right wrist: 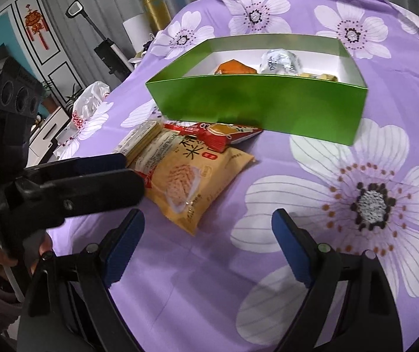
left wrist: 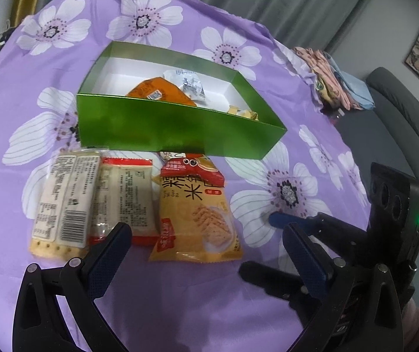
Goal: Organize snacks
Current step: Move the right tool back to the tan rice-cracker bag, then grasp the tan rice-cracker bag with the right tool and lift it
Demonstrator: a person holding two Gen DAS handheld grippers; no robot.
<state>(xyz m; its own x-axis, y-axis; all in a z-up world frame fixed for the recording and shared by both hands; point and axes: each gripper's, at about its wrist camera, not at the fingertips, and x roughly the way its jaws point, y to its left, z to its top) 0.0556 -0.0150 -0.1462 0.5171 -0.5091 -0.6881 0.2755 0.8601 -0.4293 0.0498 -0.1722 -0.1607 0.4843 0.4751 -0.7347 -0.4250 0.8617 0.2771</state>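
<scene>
Left claw (left wrist: 206, 234) gapes over yellow packet (left wrist: 196, 214) printed "米".

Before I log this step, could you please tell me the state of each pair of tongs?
Left tongs: open, holding nothing.
Right tongs: open, holding nothing.

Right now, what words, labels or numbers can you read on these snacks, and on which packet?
"米": large character on the yellow packet; its neighbours are partly covered by the red packet.
Pale cracker packet: barcode, print too small.
Red-edged packet: print too small.
Packets in the green box: labels blurred.
</scene>
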